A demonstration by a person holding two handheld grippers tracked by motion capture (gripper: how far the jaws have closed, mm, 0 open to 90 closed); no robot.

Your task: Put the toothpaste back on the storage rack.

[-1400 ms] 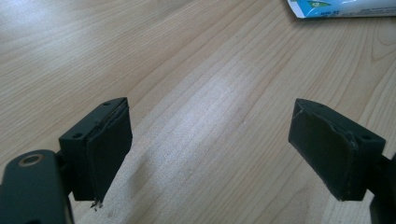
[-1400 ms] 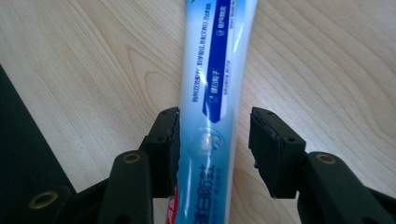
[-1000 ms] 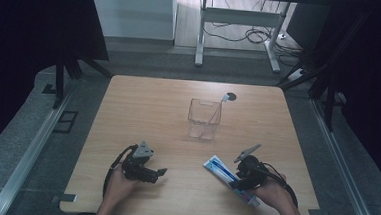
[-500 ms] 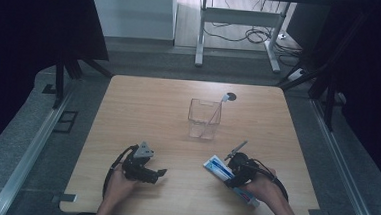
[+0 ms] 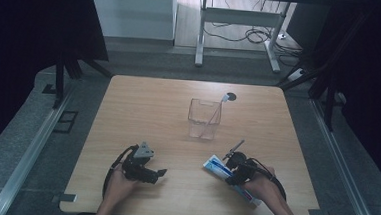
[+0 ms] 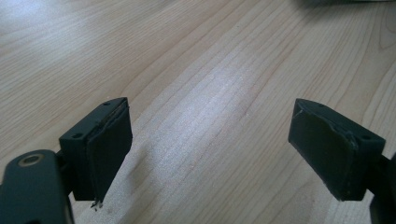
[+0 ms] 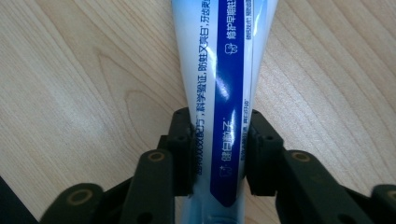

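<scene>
Fingers of right gripper have just closed on toothpaste tube printed with Chinese text; left gripper spread wide

Overall light: dim in the high view, with black surroundings on both sides; the table is the lit patch.
Far background: the floor beyond the table looks brighter than the room's sides.
Glare: a pale sheen lies across the wood grain in the left gripper view, and the glossy tube carries soft highlights in the right gripper view.
Shadows: faint and soft under the left gripper.
Focus: the high view is grainy and soft; nearest jaw parts in both gripper views blur slightly.
Colour: cool, bluish cast throughout.
</scene>
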